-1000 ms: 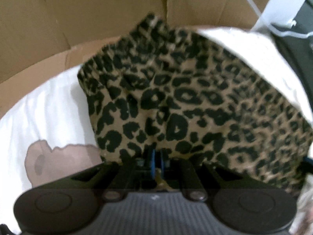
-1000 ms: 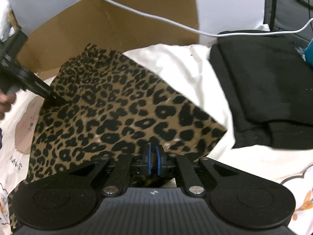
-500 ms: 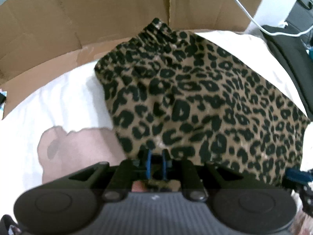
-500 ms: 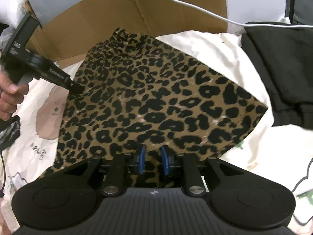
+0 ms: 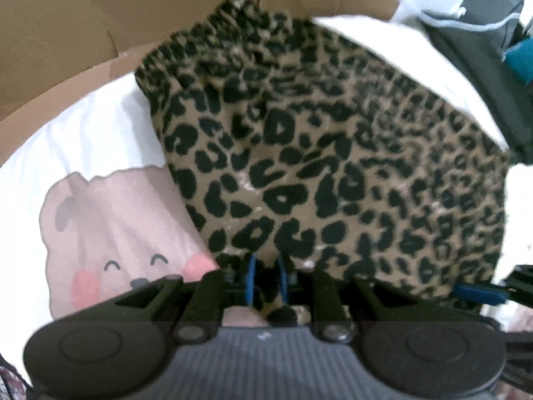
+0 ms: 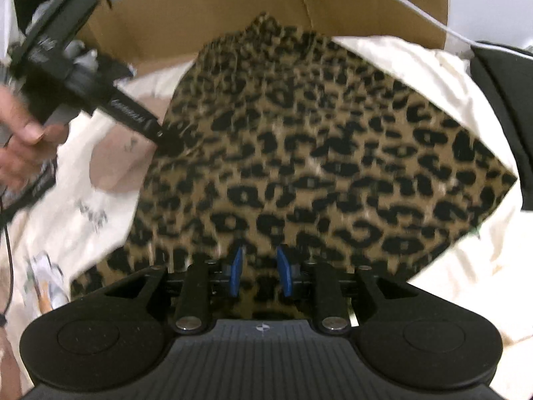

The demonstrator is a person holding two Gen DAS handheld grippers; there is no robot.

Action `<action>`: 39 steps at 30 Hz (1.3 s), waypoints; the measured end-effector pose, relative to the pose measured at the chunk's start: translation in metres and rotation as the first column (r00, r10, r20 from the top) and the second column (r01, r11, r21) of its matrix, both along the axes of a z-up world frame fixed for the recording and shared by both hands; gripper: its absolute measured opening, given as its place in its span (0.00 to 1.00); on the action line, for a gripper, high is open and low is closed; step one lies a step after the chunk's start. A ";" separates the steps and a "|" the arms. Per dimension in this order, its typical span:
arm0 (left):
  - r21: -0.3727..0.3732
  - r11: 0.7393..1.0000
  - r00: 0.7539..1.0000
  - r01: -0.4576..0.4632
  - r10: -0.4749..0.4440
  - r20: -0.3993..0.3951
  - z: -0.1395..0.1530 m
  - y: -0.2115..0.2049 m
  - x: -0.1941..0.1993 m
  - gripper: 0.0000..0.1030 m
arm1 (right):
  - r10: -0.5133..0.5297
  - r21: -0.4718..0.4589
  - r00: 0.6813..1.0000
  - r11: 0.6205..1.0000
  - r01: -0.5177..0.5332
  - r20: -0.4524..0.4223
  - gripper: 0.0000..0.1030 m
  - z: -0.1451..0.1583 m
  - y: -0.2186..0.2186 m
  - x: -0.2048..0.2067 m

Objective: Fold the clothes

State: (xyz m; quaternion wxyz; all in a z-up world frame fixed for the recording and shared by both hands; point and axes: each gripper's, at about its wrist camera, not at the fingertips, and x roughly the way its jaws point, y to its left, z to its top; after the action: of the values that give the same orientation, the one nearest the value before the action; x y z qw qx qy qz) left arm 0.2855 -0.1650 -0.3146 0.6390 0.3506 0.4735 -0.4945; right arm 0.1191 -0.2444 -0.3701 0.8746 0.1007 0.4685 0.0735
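The leopard-print skirt (image 6: 316, 166) lies flat on a cartoon-printed bedsheet (image 5: 110, 153). Left gripper (image 5: 266, 281) and right gripper (image 6: 261, 275) both show narrowly parted fingers over its near edge.

Since one second ago, both grippers release the leopard-print garment (image 6: 319, 166). The right gripper (image 6: 260, 272) pads, then pressed together on the near edge, now stand apart. The left gripper (image 5: 266, 281) pads likewise stand parted, with the garment edge lying between them.
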 end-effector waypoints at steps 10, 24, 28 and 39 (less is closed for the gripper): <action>-0.049 0.993 0.994 -0.105 0.107 0.029 0.008 0.011 0.030 0.17 | 0.004 -0.002 1.000 1.000 -0.004 -0.024 0.28 0.007 -0.010 -0.018; -0.030 0.975 0.969 -0.222 0.217 -0.114 0.034 0.125 0.017 0.21 | -0.014 0.060 0.997 0.998 0.010 0.069 0.28 0.041 -0.004 -0.021; -0.065 0.971 0.966 -0.232 0.222 -0.135 0.028 0.162 -0.005 0.22 | 0.015 0.066 0.996 0.998 -0.021 0.087 0.29 0.051 0.006 -0.024; -0.091 0.969 0.948 -0.229 0.201 -0.245 0.005 0.210 -0.036 0.25 | 0.138 0.041 0.987 0.989 -0.142 0.084 0.31 0.064 0.044 -0.041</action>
State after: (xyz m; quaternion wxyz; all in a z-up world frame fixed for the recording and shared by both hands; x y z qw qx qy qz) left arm 0.2491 0.0449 -0.3094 0.6487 0.1975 0.5506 -0.4868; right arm 0.0784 -0.2000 -0.3060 0.8831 0.0848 0.4366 0.1495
